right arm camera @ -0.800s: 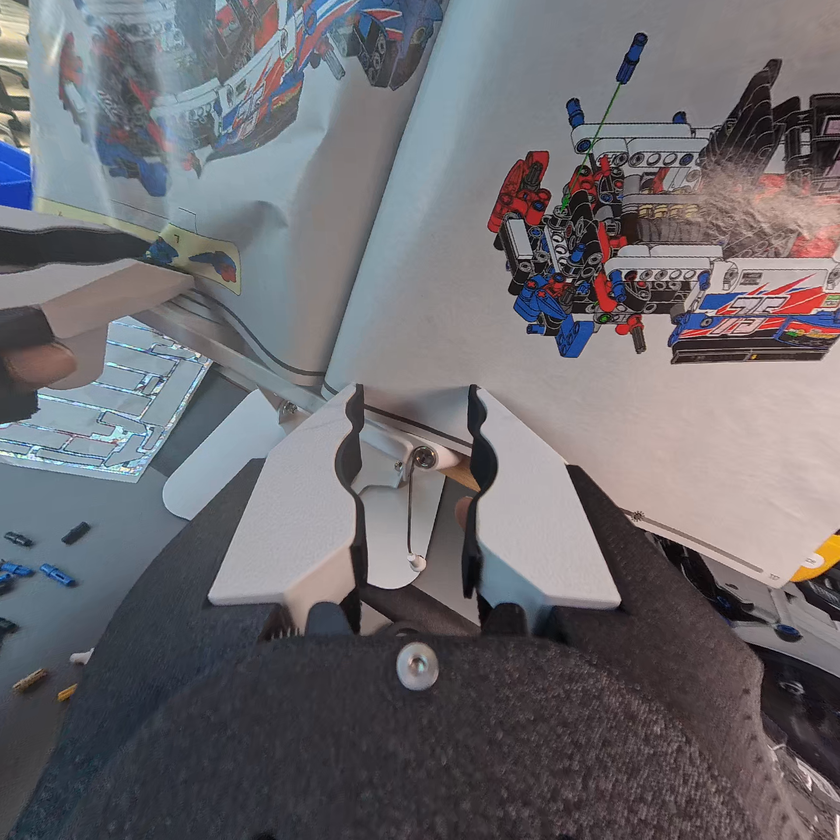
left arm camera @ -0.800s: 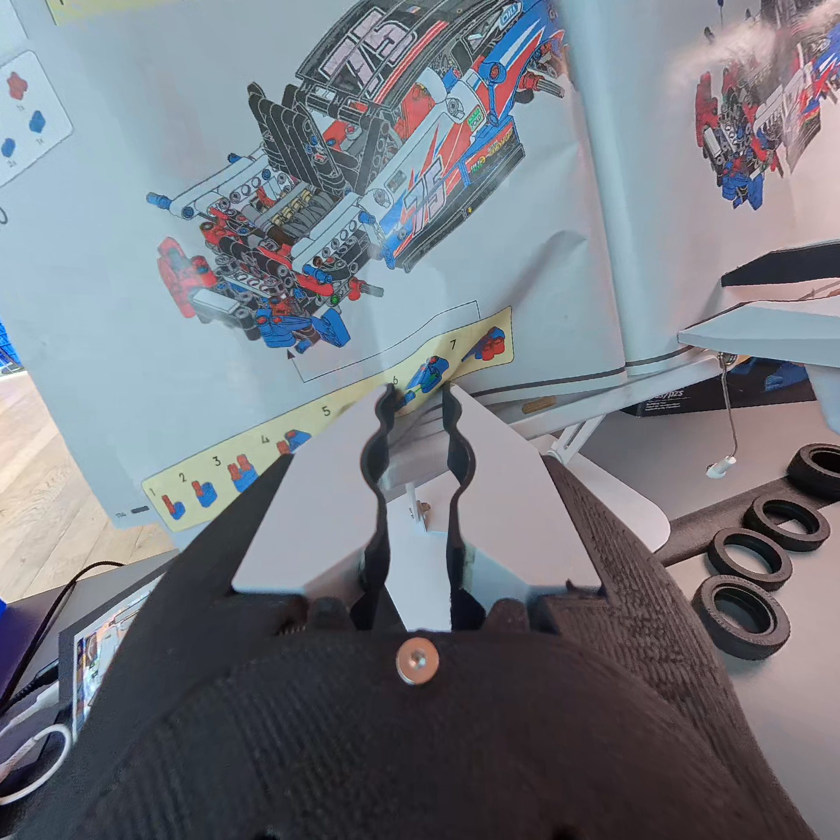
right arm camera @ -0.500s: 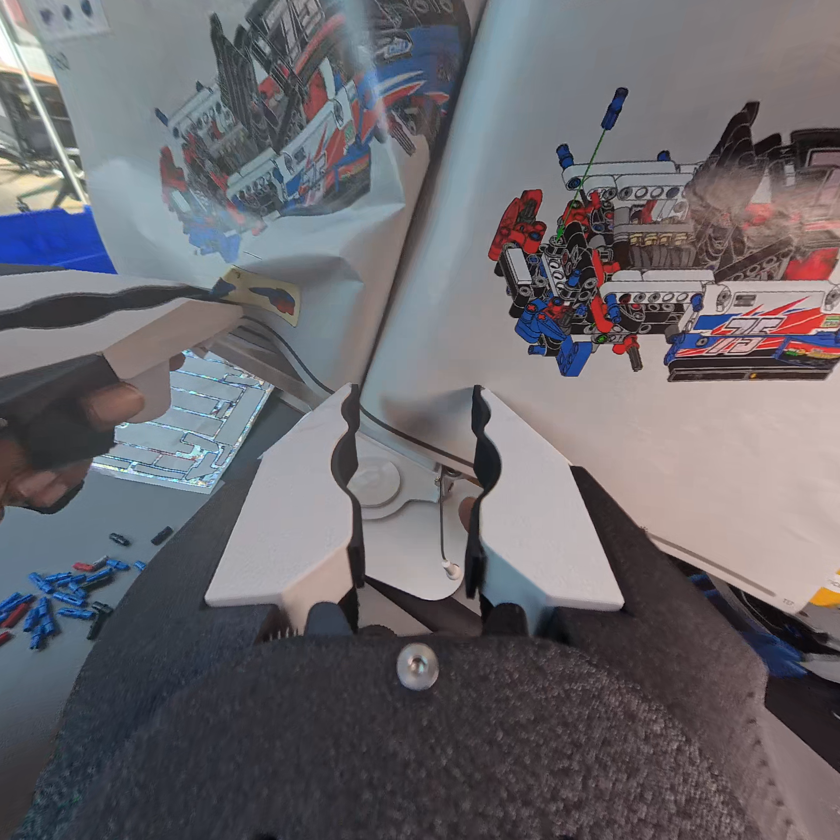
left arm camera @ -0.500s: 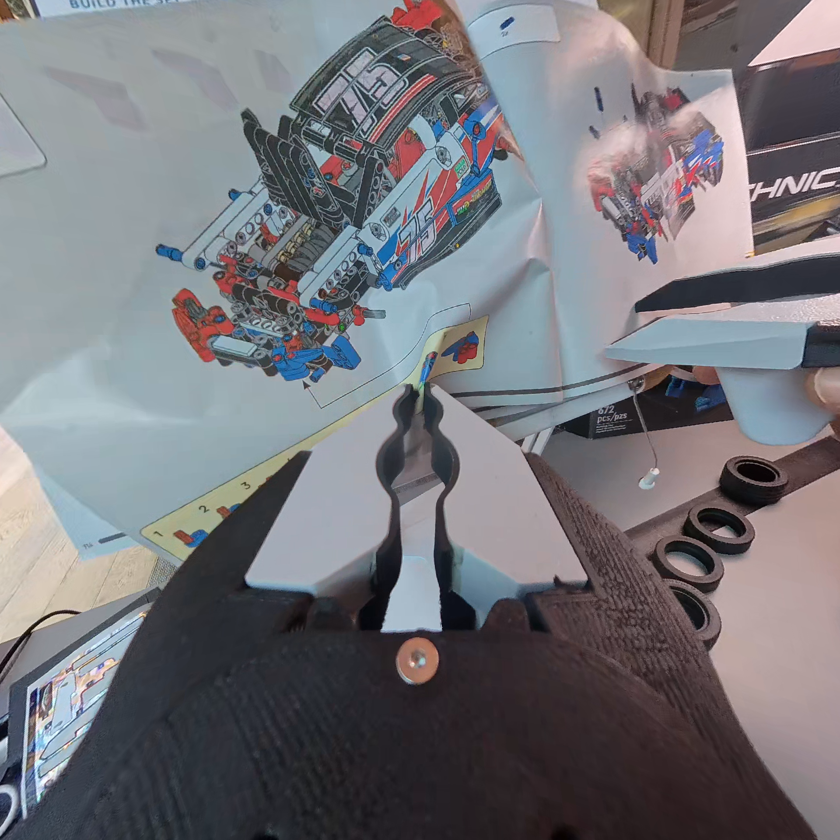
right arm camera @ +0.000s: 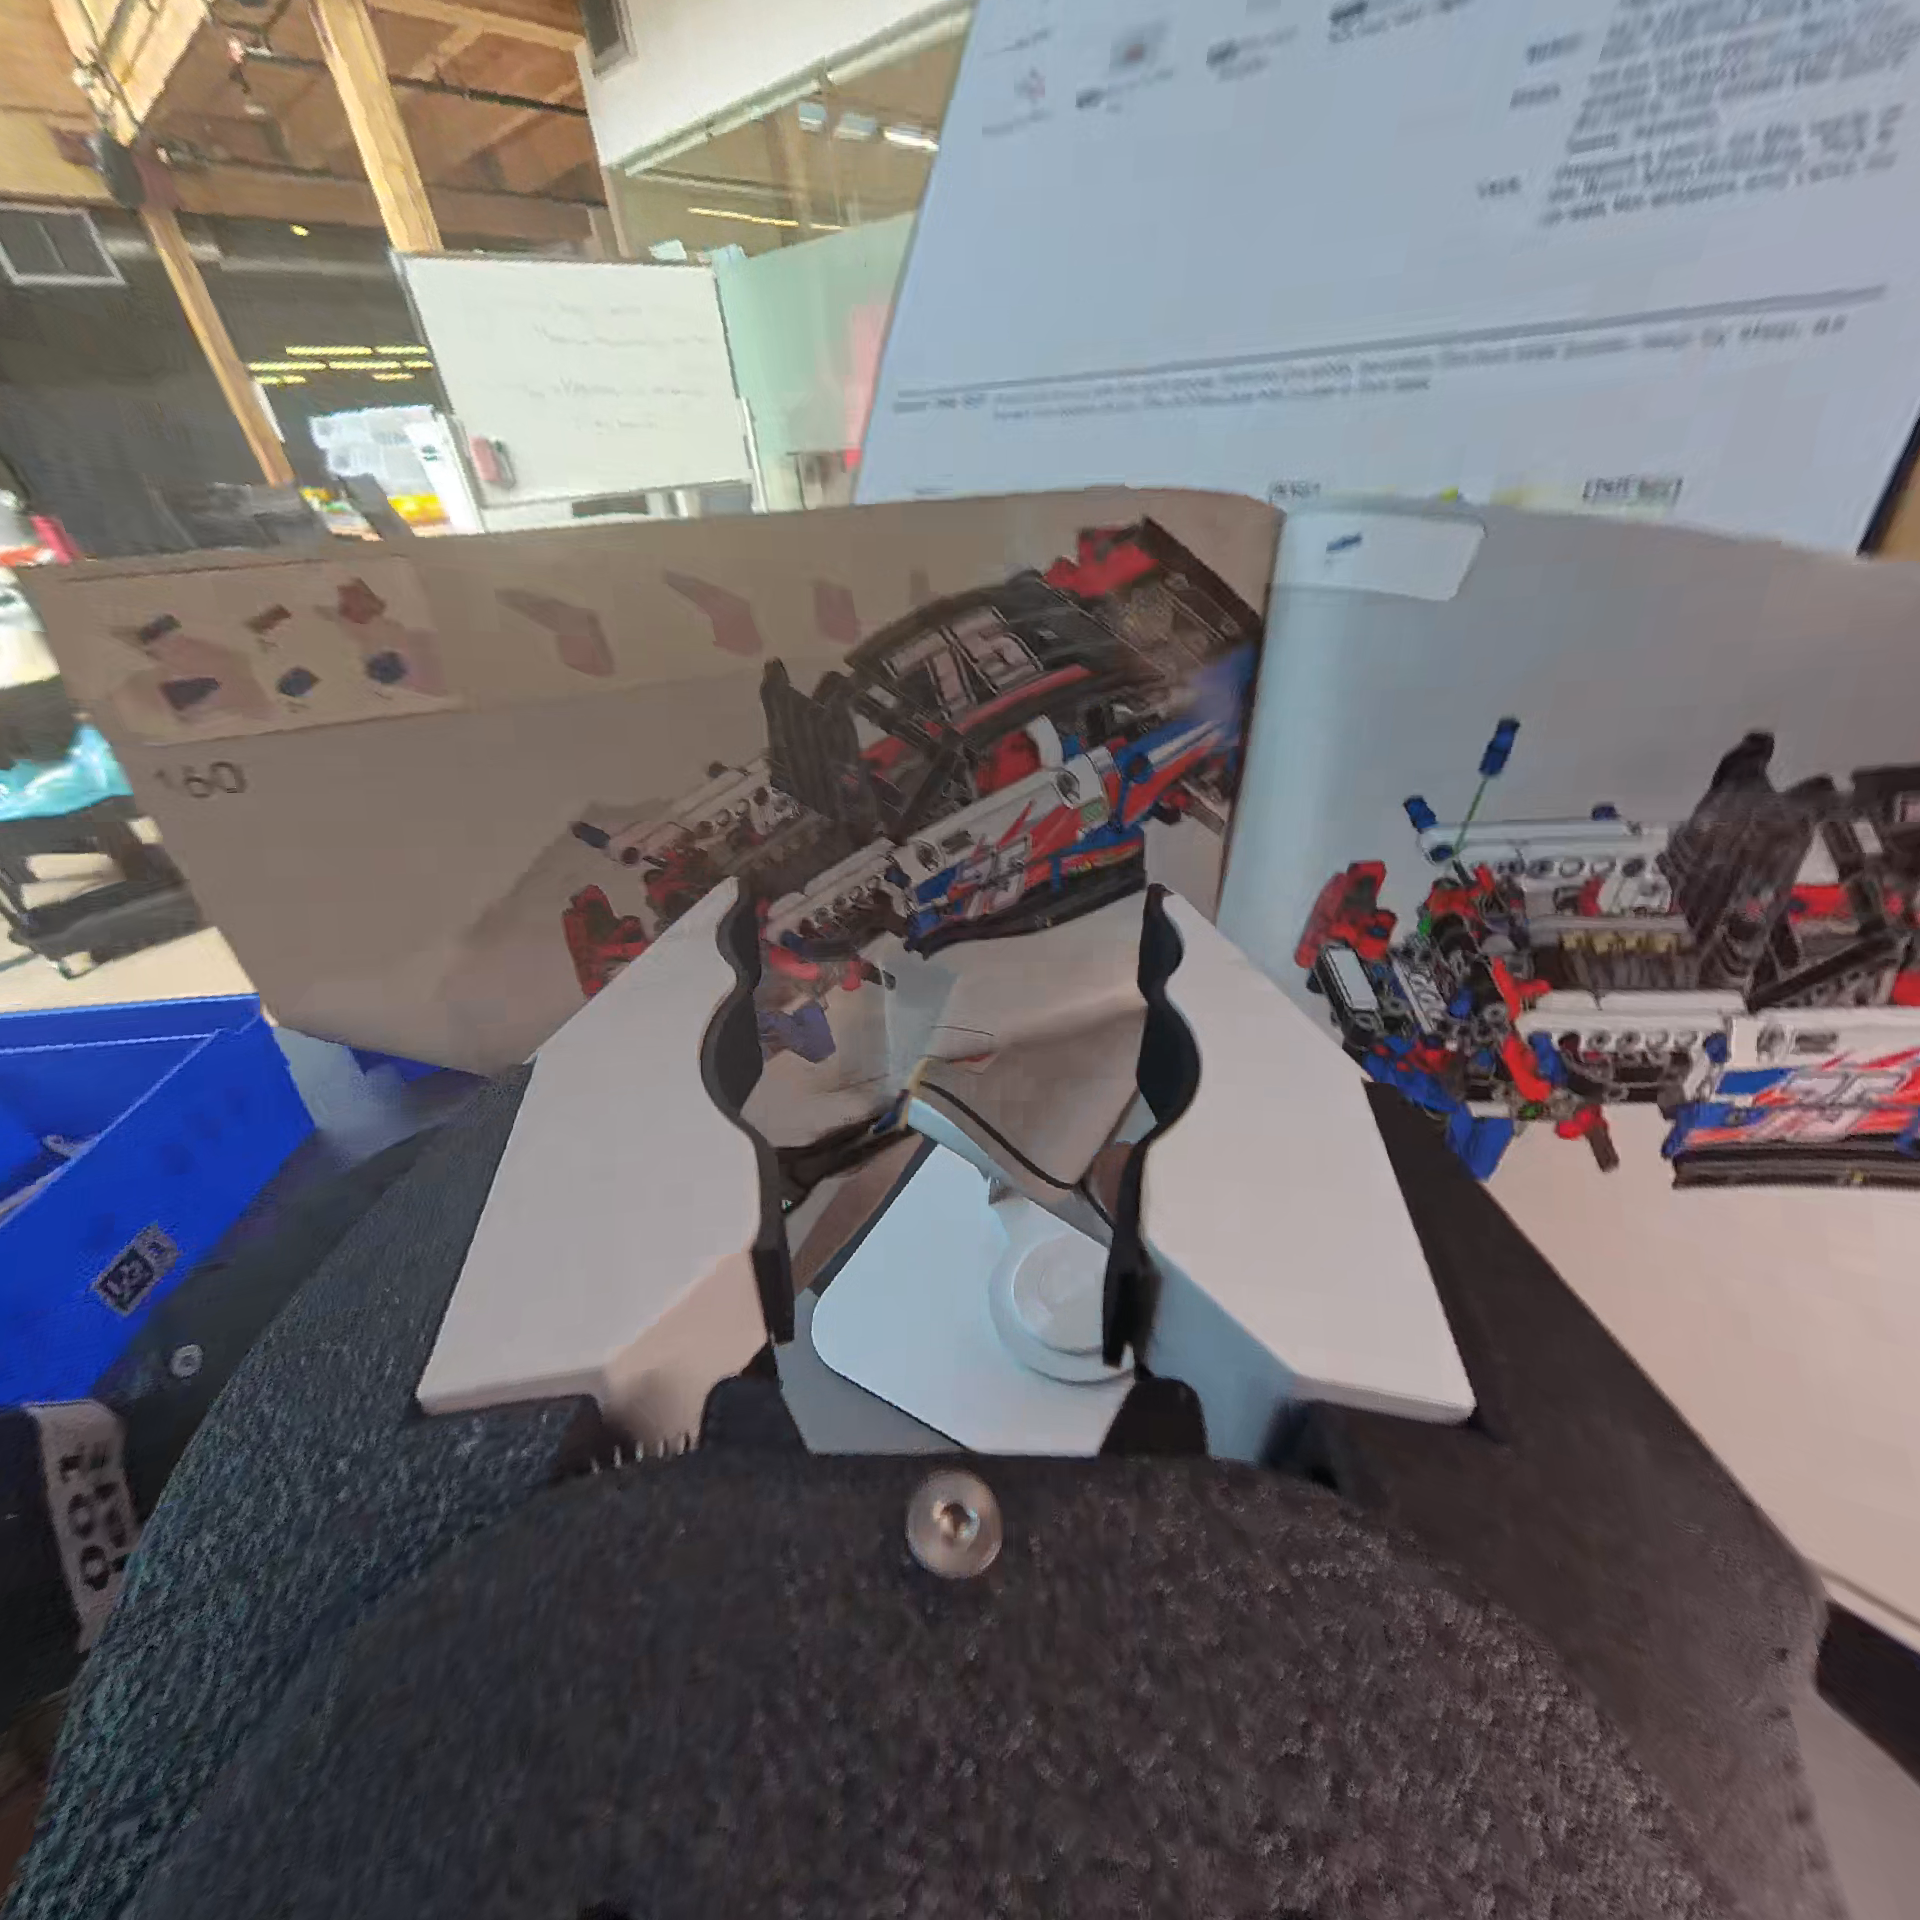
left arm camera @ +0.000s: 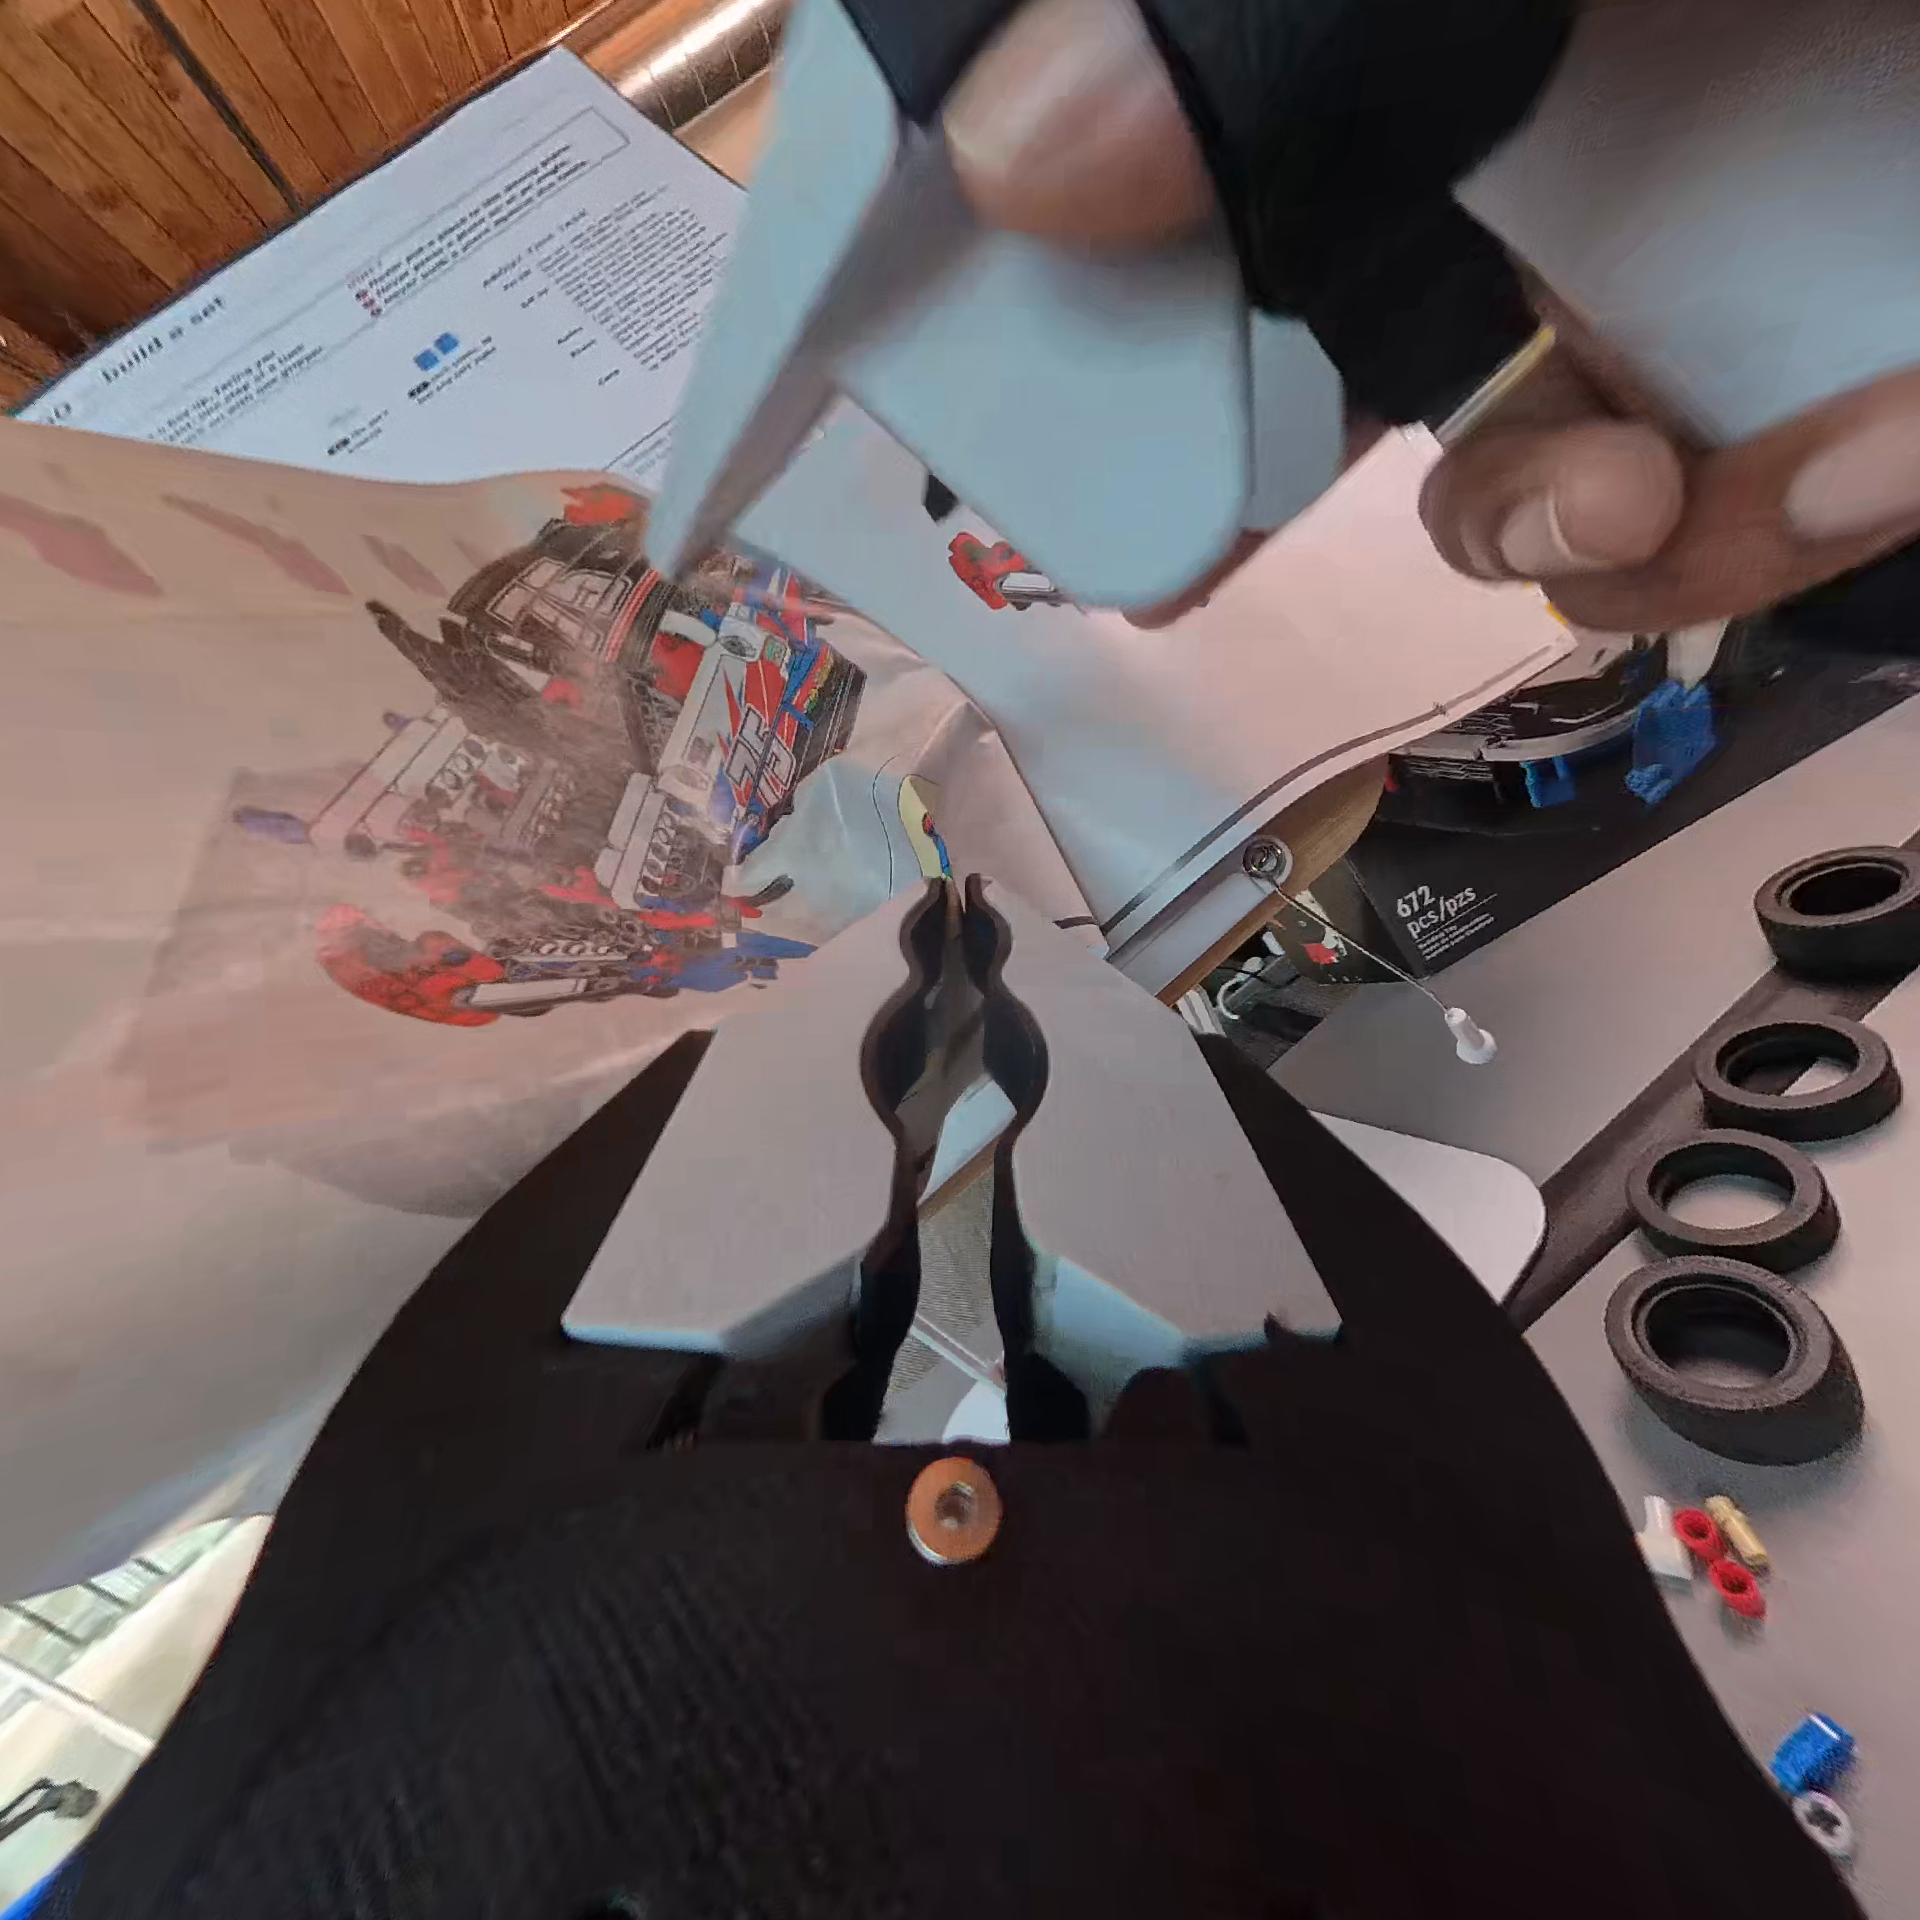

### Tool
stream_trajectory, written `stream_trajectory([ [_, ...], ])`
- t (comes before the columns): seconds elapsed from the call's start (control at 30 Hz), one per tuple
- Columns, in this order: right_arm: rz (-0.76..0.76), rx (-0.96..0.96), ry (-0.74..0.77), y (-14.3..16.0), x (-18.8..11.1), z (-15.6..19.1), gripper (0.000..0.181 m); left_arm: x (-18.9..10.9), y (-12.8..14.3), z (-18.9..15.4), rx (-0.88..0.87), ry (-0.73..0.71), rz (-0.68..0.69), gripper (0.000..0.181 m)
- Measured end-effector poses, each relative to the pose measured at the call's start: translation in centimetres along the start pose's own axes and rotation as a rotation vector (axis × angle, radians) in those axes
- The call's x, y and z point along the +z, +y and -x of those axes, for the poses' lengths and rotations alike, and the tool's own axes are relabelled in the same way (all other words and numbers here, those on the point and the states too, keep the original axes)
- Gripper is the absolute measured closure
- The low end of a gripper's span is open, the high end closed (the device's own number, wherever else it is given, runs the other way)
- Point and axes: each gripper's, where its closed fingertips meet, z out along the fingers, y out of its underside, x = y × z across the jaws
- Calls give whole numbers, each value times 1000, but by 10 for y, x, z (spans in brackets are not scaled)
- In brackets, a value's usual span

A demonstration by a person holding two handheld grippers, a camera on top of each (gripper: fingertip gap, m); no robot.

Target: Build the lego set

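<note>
Left hand-held gripper [left arm camera: 957, 902] pinches the booklet page [left arm camera: 436, 727] at frame center; right hand-held gripper [right arm camera: 940, 971] hangs wide open, empty.

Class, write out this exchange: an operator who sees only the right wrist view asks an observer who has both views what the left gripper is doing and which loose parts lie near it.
Operator: I see my right gripper open in front of the booklet. What is the left one doing?
Observer: The left gripper is shut on the booklet's lower edge.
Operator: Are there any loose parts near it?
Observer: Four black tyres lie in a row on the grey table, to its right.
</note>
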Motion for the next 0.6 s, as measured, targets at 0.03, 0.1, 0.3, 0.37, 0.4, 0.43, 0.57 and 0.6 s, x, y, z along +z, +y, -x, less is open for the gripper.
stream_trajectory([
  [0.03,-10,-57,-33,-11,-7,14,108,0,-2,-1,38,-8,0,181],
  [0.1,-5,-154,-101,-24,-20,47,104,-1,-7,-3,126,-26,-2,181],
  [0.3,167,-332,-163,-23,-27,130,83,0,-25,-19,419,-88,11,172],
  [0.37,218,-457,4,-22,-25,114,120,-1,-29,-22,457,-95,19,166],
  [0.4,225,-541,81,-23,-27,100,159,-4,-33,-25,467,-90,9,162],
  [0.43,205,-576,123,-27,-32,90,181,-9,-39,-30,470,-69,-15,159],
  [0.57,171,-423,117,-34,-63,49,181,-53,-71,-66,429,76,-167,141],
  [0.6,159,-419,150,-38,-72,31,181,-67,-79,-73,402,114,-212,143],
])
